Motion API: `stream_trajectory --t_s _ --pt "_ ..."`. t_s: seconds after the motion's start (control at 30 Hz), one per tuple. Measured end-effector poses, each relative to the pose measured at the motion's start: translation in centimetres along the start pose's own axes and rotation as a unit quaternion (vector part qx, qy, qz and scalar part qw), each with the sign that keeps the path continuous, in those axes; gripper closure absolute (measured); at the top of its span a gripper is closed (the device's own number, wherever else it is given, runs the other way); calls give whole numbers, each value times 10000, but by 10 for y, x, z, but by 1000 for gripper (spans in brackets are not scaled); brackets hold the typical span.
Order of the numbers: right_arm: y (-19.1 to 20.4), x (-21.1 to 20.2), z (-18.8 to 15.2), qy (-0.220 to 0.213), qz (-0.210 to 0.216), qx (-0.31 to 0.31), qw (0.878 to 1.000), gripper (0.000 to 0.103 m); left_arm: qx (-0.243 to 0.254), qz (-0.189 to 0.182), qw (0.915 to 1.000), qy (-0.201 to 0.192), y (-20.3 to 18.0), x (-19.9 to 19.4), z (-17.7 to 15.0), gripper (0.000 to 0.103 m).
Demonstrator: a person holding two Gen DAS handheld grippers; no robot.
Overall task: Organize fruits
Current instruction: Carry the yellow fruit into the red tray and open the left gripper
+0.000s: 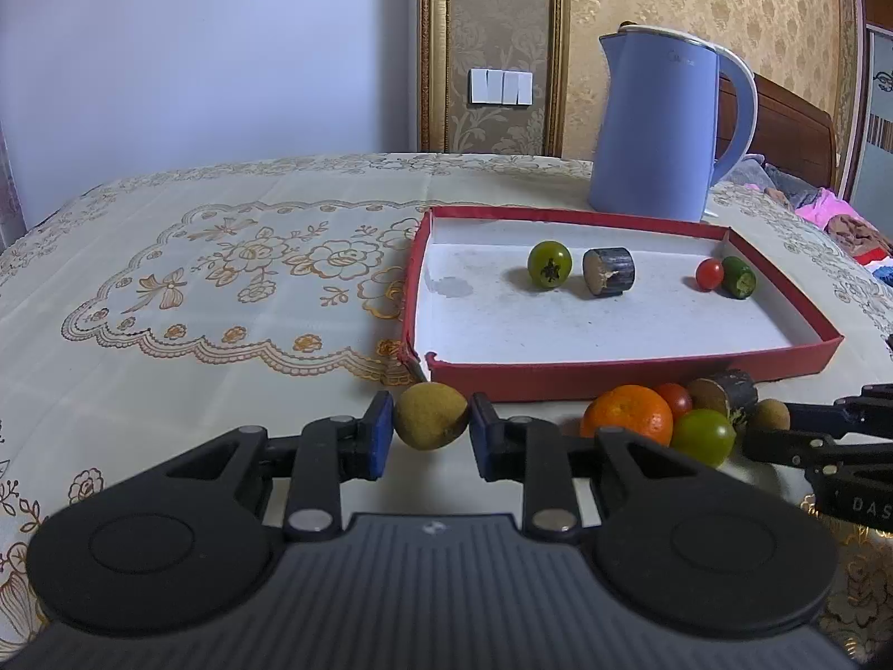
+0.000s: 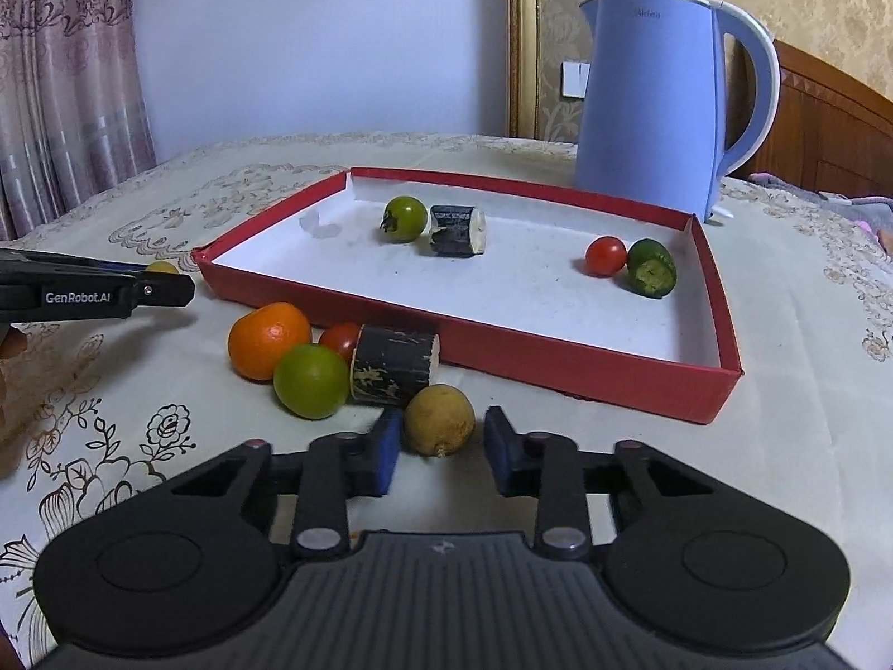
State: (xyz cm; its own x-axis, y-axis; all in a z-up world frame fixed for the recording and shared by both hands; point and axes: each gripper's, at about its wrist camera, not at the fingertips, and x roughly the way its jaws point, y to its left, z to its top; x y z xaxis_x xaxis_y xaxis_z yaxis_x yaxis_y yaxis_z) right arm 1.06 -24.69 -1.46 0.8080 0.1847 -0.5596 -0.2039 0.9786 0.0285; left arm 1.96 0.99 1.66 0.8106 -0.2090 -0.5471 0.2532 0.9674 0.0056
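My left gripper (image 1: 431,429) is shut on a small brown-yellow fruit (image 1: 431,416), held just before the red tray's (image 1: 614,371) near left corner. My right gripper (image 2: 441,449) is open around a second brown-yellow fruit (image 2: 439,419) lying on the cloth; the pads do not touch it. Beside it lie an orange (image 2: 268,339), a green tomato (image 2: 310,381), a red cherry tomato (image 2: 340,338) and a dark cane piece (image 2: 393,364). Inside the tray are a green tomato (image 2: 404,219), a cane piece (image 2: 457,230), a red tomato (image 2: 605,257) and a cucumber end (image 2: 652,269).
A blue electric kettle (image 2: 653,100) stands behind the tray's far right side. The table carries a cream cloth with gold embroidery (image 1: 223,279). The left gripper's arm (image 2: 95,290) reaches in from the left in the right wrist view.
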Motion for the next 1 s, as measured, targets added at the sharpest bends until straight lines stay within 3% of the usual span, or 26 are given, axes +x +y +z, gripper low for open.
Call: stream_trajectory --t_s 0.5,1.0 --pt "-9 -45 -15 -522 -164 339 9979 76 101 79 9999 -36 -19 -6 18 77" --pt "-22 -75 -25 -809 -174 505 9953 76 350 635 9973 -149 -56 30 64 77"
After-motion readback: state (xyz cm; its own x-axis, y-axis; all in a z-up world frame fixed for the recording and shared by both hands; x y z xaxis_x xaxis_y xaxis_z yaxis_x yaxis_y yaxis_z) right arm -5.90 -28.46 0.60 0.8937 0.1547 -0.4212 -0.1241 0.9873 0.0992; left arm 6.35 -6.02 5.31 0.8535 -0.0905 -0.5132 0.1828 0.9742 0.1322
